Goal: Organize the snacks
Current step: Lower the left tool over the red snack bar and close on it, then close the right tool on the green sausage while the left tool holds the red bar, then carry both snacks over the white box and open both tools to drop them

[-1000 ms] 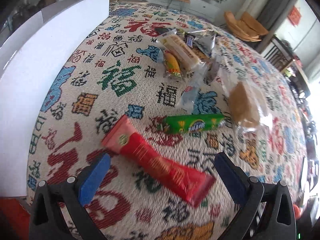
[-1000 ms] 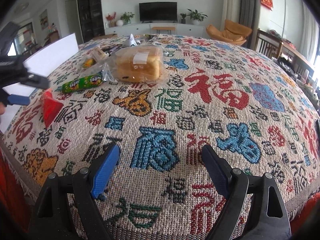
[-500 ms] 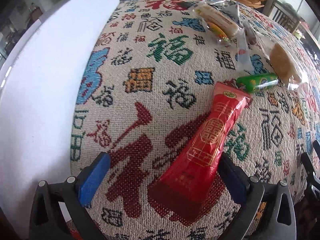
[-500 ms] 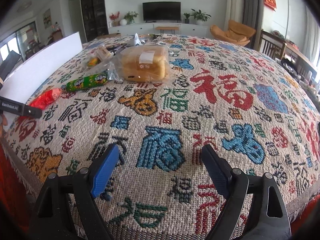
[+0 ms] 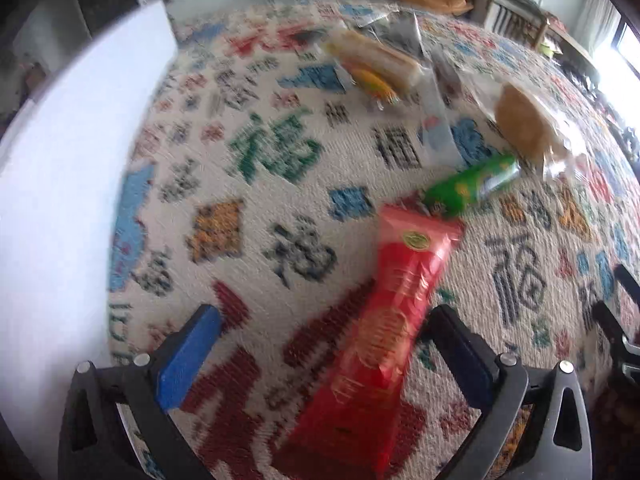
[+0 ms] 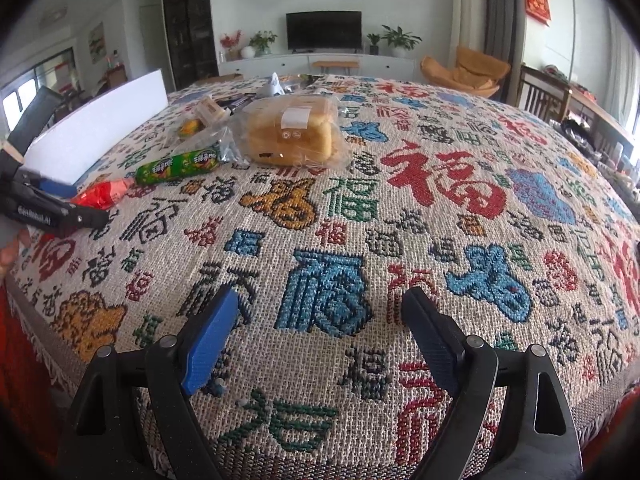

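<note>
A long red snack packet [image 5: 384, 344] lies on the patterned tablecloth between the fingers of my left gripper [image 5: 320, 352], which is open around its near half, closer to the right finger. It also shows in the right wrist view [image 6: 102, 194]. A green snack roll [image 5: 472, 188] lies just beyond it, also visible in the right wrist view [image 6: 178, 166]. A bagged bread loaf [image 6: 292, 132] and several small wrapped snacks [image 5: 376, 64] lie farther back. My right gripper [image 6: 316, 328] is open and empty above the cloth near the front edge.
A white board [image 5: 72, 160] stands along the table's left edge, also in the right wrist view [image 6: 100, 120]. The left gripper [image 6: 48, 204] shows at the left in the right wrist view. Chairs [image 6: 540, 88] stand beyond the table on the right.
The left wrist view has swung, and the left gripper has come along the red packet, which now lies lengthwise between the fingers. The right gripper has barely moved.
</note>
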Demonstrator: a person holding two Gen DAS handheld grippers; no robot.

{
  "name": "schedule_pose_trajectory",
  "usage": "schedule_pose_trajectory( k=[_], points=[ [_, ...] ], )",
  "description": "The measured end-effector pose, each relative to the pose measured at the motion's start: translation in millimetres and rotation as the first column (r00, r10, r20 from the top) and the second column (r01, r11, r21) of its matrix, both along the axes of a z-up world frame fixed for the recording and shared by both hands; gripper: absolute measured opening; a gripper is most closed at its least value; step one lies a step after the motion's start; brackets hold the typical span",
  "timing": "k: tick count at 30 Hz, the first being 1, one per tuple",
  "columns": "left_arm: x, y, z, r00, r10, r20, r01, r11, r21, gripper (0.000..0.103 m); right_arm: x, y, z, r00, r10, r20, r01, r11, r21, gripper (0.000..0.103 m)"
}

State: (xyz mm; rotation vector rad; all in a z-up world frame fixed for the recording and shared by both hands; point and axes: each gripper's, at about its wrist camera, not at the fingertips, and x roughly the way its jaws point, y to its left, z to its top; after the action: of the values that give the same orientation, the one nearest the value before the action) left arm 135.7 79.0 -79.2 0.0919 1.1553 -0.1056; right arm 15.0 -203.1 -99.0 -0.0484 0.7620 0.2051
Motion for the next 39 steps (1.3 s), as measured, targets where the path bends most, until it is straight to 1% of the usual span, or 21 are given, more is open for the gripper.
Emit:
schedule_pose_trajectory(
  k=[2,4,5,7,8,11,13,15,16,18,19,21,22,23,24,26,30,32,35,37,39],
  points=[
    [-1.2,-0.9,1.6,1.0,-0.015,0.005,0.015,1.0,0.018,0.101,-0.4,0.7,0.1,1.0,-0.001,-0.007,0.001,1.0,-0.005,0.088],
    [-14.8,-8.3,10.6,0.996,-0.072,0.054,0.071,0.997,0.015,0.059,0.6,1.9,2.7,0.999,0.022,-0.038,-0.023,1.0,-0.014,0.087],
    [-21.5,-12.1,15.3,0.992,-0.105,0.07,0.105,0.994,0.003,0.015,2.4,2.1,4.9,0.997,0.039,-0.065,-0.04,0.999,-0.017,0.087],
    [-34.3,-14.0,21.5,0.986,-0.12,0.119,0.116,0.992,0.042,0.014,9.8,3.3,11.1,0.99,0.086,-0.114,-0.086,0.996,0.004,0.087],
    [-37.7,-14.5,24.0,0.982,-0.122,0.141,0.121,0.993,0.014,0.014,16.1,5.6,16.6,0.984,0.126,-0.129,-0.123,0.992,0.028,0.087],
    [-62.2,6.4,39.7,0.979,-0.043,0.201,0.08,0.981,-0.177,0.014,43.4,28.1,47.0,0.962,0.243,-0.123,-0.241,0.97,0.032,0.087],
    [-69.9,19.1,45.9,0.972,-0.001,0.233,0.06,0.967,-0.247,0.013,63.7,57.5,73.2,0.931,0.356,-0.077,-0.358,0.933,-0.014,0.087],
    [-75.5,24.3,53.0,0.968,0.028,0.251,0.046,0.957,-0.285,0.013,88.1,96.2,88.1,0.87,0.482,-0.1,-0.49,0.867,-0.084,0.087],
    [-82.6,29.9,54.1,0.967,0.044,0.252,0.038,0.949,-0.313,0.013,103.9,120.3,87.2,0.812,0.559,-0.17,-0.579,0.809,-0.102,0.083],
    [-90.1,36.9,53.3,0.967,0.057,0.247,0.032,0.939,-0.344,0.013,127.3,160.6,73.3,0.702,0.636,-0.322,-0.699,0.702,-0.136,0.081],
    [-88.0,40.5,49.3,0.966,0.064,0.251,0.03,0.935,-0.354,0.013,135.7,175.8,65.1,0.669,0.64,-0.377,-0.732,0.656,-0.184,0.075],
    [-96.0,44.0,44.5,0.965,0.064,0.254,0.037,0.925,-0.377,0.013,145.4,200.1,47.1,0.627,0.626,-0.463,-0.774,0.564,-0.286,0.061],
    [-98.5,43.4,41.8,0.967,0.055,0.249,0.046,0.921,-0.386,0.013,149.6,208.0,38.5,0.61,0.614,-0.501,-0.789,0.531,-0.309,0.046],
    [-100.3,43.5,40.2,0.968,0.049,0.246,0.052,0.92,-0.388,0.013,154.0,212.5,30.2,0.593,0.597,-0.541,-0.8,0.515,-0.308,0.043],
    [-101.6,42.3,39.9,0.968,0.04,0.248,0.062,0.919,-0.39,0.013,157.0,214.7,24.4,0.589,0.58,-0.563,-0.801,0.511,-0.312,0.043],
    [-102.3,42.8,43.0,0.964,0.035,0.263,0.077,0.911,-0.404,0.013,161.0,215.2,26.4,0.596,0.564,-0.572,-0.79,0.54,-0.29,0.029],
    [-106.4,44.2,61.0,0.953,0.045,0.3,0.102,0.884,-0.457,0.013,166.7,202.7,29.4,0.636,0.518,-0.572,-0.721,0.663,-0.202,0.025],
    [-108.8,46.2,71.8,0.949,0.057,0.311,0.106,0.869,-0.483,0.013,169.6,187.1,36.3,0.677,0.498,-0.543,-0.652,0.747,-0.127,0.025],
    [-114.5,55.0,91.9,0.941,0.087,0.328,0.101,0.851,-0.516,0.013,174.0,160.8,57.6,0.724,0.514,-0.461,-0.545,0.835,0.075,0.025],
    [-118.9,68.6,108.7,0.933,0.12,0.338,0.088,0.836,-0.541,0.013,176.7,147.4,71.8,0.743,0.515,-0.426,-0.47,0.856,0.215,0.025],
    [-124.2,90.7,130.5,0.917,0.166,0.362,0.068,0.829,-0.555,0.013,173.2,146.0,88.2,0.749,0.535,-0.392,-0.423,0.84,0.339,0.025]
  ],
)
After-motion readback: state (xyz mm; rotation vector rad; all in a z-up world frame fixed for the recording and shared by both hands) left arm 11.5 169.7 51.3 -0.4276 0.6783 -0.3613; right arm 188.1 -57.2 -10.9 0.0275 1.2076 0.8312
